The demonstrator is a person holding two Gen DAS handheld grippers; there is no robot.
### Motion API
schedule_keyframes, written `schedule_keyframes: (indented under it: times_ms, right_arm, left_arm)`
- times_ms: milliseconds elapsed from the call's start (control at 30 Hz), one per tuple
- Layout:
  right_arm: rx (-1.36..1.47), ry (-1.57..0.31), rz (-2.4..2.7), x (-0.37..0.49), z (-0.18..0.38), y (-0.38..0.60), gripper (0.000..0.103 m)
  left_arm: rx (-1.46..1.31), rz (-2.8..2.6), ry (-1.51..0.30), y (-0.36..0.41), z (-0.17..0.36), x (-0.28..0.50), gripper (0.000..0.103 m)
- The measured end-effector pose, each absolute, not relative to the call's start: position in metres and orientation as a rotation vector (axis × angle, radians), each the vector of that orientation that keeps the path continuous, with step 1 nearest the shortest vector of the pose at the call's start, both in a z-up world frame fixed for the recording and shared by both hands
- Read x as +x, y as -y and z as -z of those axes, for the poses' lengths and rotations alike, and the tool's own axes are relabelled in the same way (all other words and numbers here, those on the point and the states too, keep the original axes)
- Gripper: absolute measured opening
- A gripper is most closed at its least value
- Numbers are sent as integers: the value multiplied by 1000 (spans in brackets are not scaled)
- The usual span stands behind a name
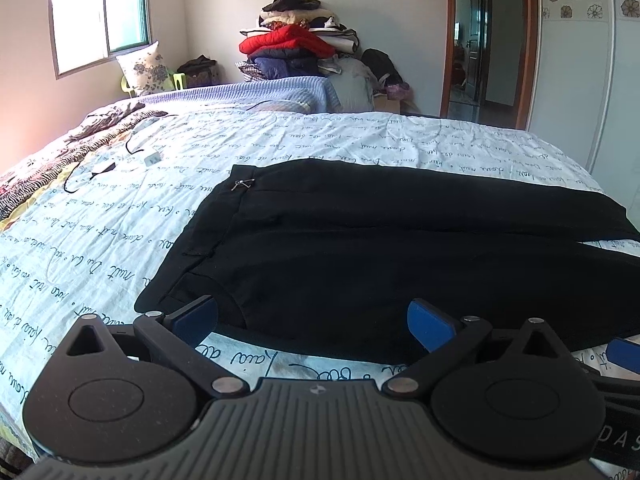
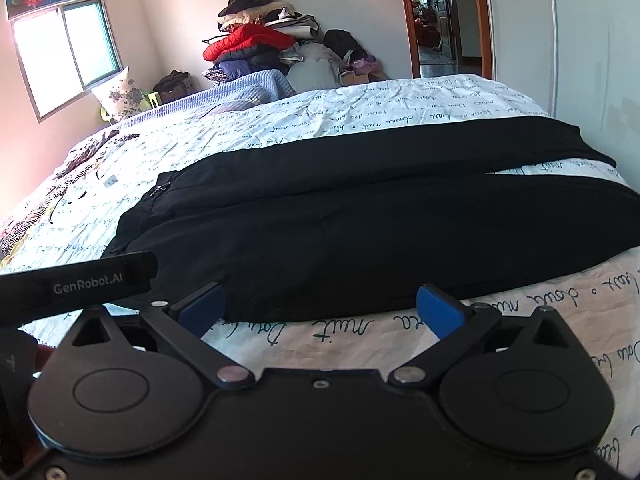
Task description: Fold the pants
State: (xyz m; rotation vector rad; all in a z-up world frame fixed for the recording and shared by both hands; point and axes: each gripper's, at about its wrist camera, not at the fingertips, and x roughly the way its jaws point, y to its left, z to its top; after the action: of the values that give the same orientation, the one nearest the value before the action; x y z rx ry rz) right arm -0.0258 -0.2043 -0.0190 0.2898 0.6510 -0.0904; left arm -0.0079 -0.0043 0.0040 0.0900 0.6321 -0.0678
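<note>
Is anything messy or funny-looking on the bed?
The black pants lie flat, with the two legs splayed slightly apart at the right. Black cords and a white plug lie loose on the bedspread.

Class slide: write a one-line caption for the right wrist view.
Open right gripper poised at the near edge of black fabric pants spread flat on a white script-printed bedsheet.

Daylight is coming through a sliding window in the left wall, washing out its panes. A bed with script-printed white bedding is filling the room's centre. A clothes pile is standing against the pale far wall. A wood-framed doorway is opening at the right; a floral cushion is leaning under the window.
</note>
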Motion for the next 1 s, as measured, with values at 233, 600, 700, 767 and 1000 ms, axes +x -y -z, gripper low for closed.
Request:
schedule_keyframes:
  times_ms: [233,600,700,767,1000]
  right_arm:
    - [275,-666,126,-24,22,206,103]
    - [269,-703,119,-20,26,206,103]
    - [256,-709,132,-19,27,206,103]
    - [242,-712,140,-19,27,205,103]
    - [211,-705,157,-20,26,206,103]
  left_arm:
    - [102,68,-660,5,-3,-7,102]
    - [157,63,-652,13,-2,-7,103]
    - [159,68,-666,13,0,-6,103]
    - [163,71,-668,13,2,-6,103]
    - [173,85,-663,15,4,-8,102]
